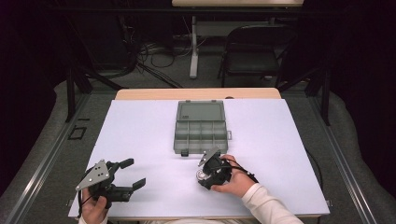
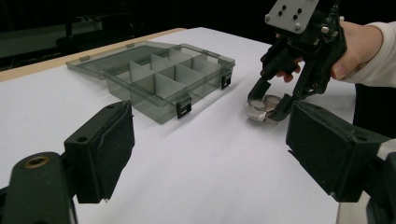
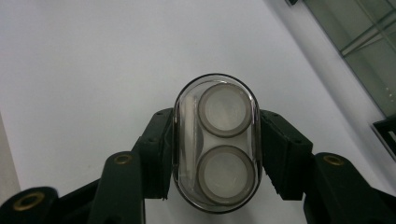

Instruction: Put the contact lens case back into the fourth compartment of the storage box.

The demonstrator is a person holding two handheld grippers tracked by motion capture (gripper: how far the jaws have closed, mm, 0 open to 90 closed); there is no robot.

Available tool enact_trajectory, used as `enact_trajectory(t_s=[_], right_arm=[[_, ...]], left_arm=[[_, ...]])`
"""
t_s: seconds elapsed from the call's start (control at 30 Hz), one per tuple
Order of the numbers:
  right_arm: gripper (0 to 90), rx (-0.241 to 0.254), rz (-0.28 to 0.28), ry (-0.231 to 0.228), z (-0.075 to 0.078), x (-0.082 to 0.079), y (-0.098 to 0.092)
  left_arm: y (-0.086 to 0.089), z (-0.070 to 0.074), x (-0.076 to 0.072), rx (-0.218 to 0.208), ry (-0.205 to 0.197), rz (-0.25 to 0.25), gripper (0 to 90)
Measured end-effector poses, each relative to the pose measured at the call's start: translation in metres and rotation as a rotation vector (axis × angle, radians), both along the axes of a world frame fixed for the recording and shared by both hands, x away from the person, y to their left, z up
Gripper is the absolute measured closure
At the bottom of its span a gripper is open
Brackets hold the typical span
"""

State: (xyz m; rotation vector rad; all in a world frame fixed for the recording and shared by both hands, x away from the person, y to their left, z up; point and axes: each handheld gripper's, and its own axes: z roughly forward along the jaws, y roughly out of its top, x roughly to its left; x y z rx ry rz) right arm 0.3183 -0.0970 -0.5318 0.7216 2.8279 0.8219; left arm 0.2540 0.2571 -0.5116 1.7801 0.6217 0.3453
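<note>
- High view: the right gripper [image 1: 204,176] points down at the white table [image 1: 140,140], near the front edge, with its jaws closed on a small clear case [image 1: 201,175]. The case sits just in front of the open grey organiser box [image 1: 201,127], apart from it. The left gripper [image 1: 133,175] rests near the front left corner with its jaws spread wide and nothing between them.
- Left gripper view: the left gripper [image 2: 205,154] looks across bare table; its two jaws stand far apart. Beyond, the right gripper [image 2: 268,105] clamps the clear case [image 2: 262,106], which touches or sits just above the table. The organiser box [image 2: 163,77] lies with its lid folded flat behind it and its compartments apparently empty.
- Right gripper view: the right gripper [image 3: 215,149] squeezes the long sides of the clear case [image 3: 215,142]; two round discs [image 3: 224,109] lie inside.
- Risk: the case walls are smooth and curved, so the pads may slip and the case may squirt out on lifting.
- Risk: the compartments look narrow; a tilted case may catch on a divider and fall outside the box.
</note>
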Motion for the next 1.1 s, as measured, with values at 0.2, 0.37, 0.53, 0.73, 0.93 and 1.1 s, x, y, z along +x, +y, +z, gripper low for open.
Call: enact_trajectory(t_s=[0.2, 0.37, 0.53, 0.73, 0.93, 1.1], right_arm=[[48.6, 0.006, -0.007, -0.006, 0.001, 0.001, -0.001], [48.6, 0.021, -0.018, -0.027, 0.004, 0.001, -0.002], [48.6, 0.049, -0.039, -0.052, 0.006, 0.003, -0.004], [48.6, 0.103, -0.086, -0.081, 0.008, 0.007, -0.006], [48.7, 0.164, -0.145, -0.102, 0.012, 0.01, -0.01], [48.7, 0.214, -0.205, -0.103, 0.015, 0.016, -0.016]], left_arm=[[0.0, 0.0, 0.0, 0.0, -0.001, 0.0, 16.1], [0.0, 0.0, 0.0, 0.0, -0.001, 0.001, 16.1], [0.001, 0.0, 0.001, 0.002, 0.001, 0.005, 16.1], [0.002, 0.0, 0.0, -0.008, 0.002, 0.002, 16.1], [0.002, 0.0, 0.0, -0.004, 0.004, 0.007, 16.1], [0.003, 0.0, 0.001, -0.008, 0.005, 0.008, 16.1]])
